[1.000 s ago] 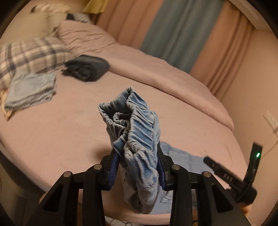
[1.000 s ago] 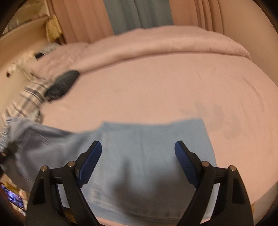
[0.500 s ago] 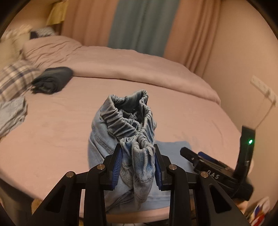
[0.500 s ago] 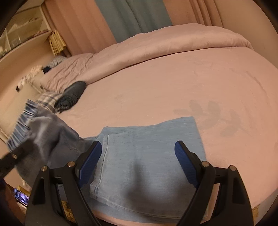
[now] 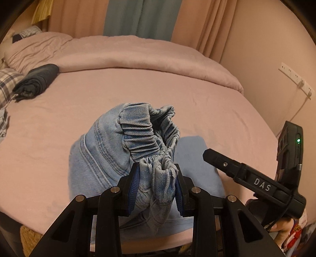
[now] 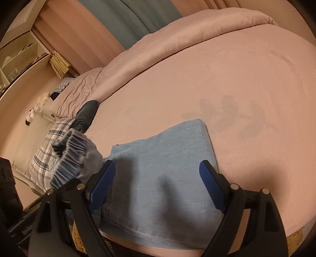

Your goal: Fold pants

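Note:
Light-blue denim pants [image 5: 102, 154] lie at the near edge of the pink bed [image 5: 59, 122]. My left gripper [image 5: 157, 183] is shut on the bunched elastic waistband [image 5: 146, 126] and holds it raised above the bed. The leg part [image 6: 164, 150] lies flat and folded on the sheet. Over that flat part hovers my right gripper [image 6: 156, 181], open, with nothing between its blue pads [image 6: 211, 185]. In the right wrist view the lifted waistband [image 6: 73, 156] hangs just left of the left finger. The right tool's black body [image 5: 256, 181] shows at the right of the left wrist view.
A dark folded garment [image 5: 37, 81] and a plaid pillow [image 6: 49, 146] sit at the bed's left side. A rolled pink duvet [image 5: 138, 55] runs along the far side, before curtains [image 5: 142, 17]. A wall socket strip [image 5: 294, 77] is at the right, a shelf [image 6: 17, 59] at the left.
The left gripper has carried the waistband toward the folded legs and the right gripper, sinking a little. The right gripper has rolled and shifted over the legs, still open.

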Demonstrator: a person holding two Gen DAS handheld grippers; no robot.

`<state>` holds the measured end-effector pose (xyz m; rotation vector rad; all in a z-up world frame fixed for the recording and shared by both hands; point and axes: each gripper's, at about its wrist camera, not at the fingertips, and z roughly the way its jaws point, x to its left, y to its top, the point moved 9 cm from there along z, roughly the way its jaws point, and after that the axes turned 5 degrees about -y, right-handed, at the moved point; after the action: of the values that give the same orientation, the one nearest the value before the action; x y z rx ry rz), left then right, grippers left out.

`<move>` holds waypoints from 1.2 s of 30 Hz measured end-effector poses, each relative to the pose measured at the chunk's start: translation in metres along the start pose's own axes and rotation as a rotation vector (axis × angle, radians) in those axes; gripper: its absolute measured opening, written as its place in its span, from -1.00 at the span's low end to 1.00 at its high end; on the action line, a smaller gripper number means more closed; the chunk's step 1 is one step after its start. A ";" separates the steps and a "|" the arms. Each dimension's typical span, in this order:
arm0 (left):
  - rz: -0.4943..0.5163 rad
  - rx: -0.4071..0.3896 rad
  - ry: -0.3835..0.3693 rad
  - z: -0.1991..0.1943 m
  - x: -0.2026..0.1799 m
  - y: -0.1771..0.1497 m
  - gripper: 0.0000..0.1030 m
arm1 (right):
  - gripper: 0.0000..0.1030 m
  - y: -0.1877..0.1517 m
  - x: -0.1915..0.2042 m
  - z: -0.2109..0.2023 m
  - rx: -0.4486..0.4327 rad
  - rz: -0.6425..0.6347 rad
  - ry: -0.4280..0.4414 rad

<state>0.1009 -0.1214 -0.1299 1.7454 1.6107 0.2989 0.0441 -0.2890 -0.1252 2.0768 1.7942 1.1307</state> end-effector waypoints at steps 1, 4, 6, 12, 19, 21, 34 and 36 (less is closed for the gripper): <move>-0.001 0.006 -0.007 0.002 0.000 -0.002 -0.40 | 0.71 0.000 0.000 0.000 0.001 0.001 -0.002; -0.002 0.037 -0.051 0.012 -0.006 -0.006 -0.35 | 0.72 -0.001 0.000 0.000 0.008 0.011 0.008; -0.028 0.091 -0.120 0.019 -0.013 -0.014 -0.25 | 0.75 -0.003 0.001 0.000 0.015 0.019 0.023; -0.093 0.118 -0.329 0.004 -0.027 -0.016 0.39 | 0.83 -0.006 -0.004 0.001 0.026 0.025 0.002; -0.103 0.019 -0.130 -0.024 0.030 -0.008 0.64 | 0.93 -0.011 0.002 0.000 0.046 0.056 0.067; -0.116 0.015 -0.048 -0.025 0.056 -0.011 0.64 | 0.94 -0.016 0.008 0.004 0.067 0.041 0.085; -0.236 0.077 0.075 -0.023 0.118 -0.043 0.64 | 0.52 -0.059 0.066 0.062 0.194 -0.105 0.108; -0.239 0.078 0.065 -0.025 0.114 -0.045 0.64 | 0.21 -0.059 0.068 0.063 0.168 -0.134 0.057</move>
<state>0.0728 -0.0081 -0.1756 1.5931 1.8796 0.1809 0.0371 -0.1911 -0.1743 1.9933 2.0868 1.0467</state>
